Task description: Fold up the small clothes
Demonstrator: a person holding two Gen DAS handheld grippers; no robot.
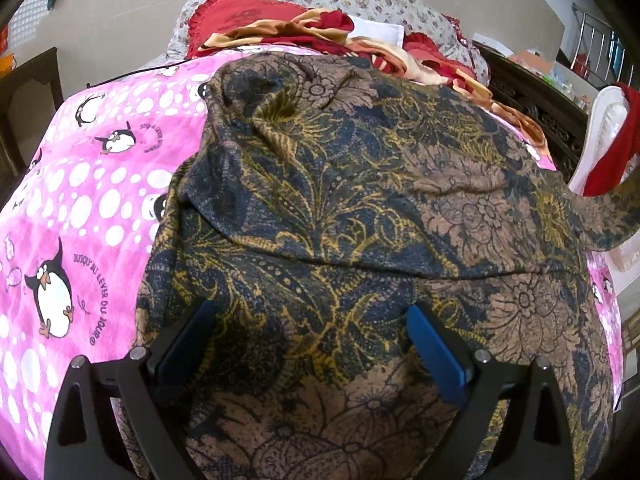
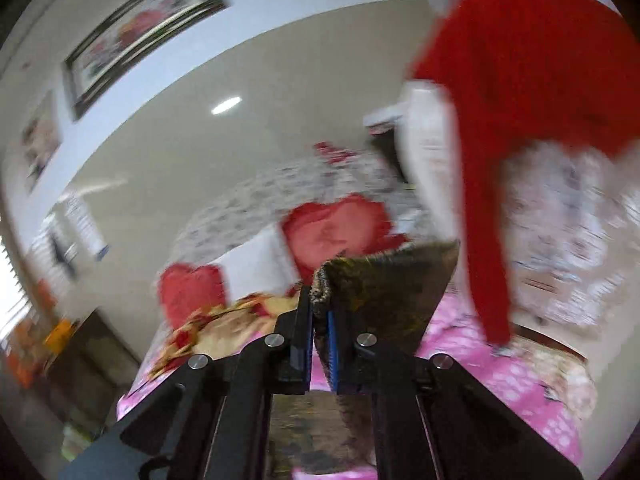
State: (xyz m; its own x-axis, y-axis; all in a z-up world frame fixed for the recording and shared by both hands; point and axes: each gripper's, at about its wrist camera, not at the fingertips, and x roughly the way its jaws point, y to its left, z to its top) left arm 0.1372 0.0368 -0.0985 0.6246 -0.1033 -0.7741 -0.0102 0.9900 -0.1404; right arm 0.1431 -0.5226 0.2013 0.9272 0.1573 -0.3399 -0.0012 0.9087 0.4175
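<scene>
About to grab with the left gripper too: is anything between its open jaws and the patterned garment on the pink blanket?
Nothing visible. The left gripper hangs open directly over the patterned garment, bare cloth between its fingers. The right gripper is already shut on a raised edge of it, off to the side.

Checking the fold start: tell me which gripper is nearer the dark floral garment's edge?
Right. The right gripper is shut on the dark floral garment edge; the left gripper hovers open over its middle.

Matt patterned cloth garment (image 1: 360,200), fleecy pink blanket (image 1: 80,200)
</scene>
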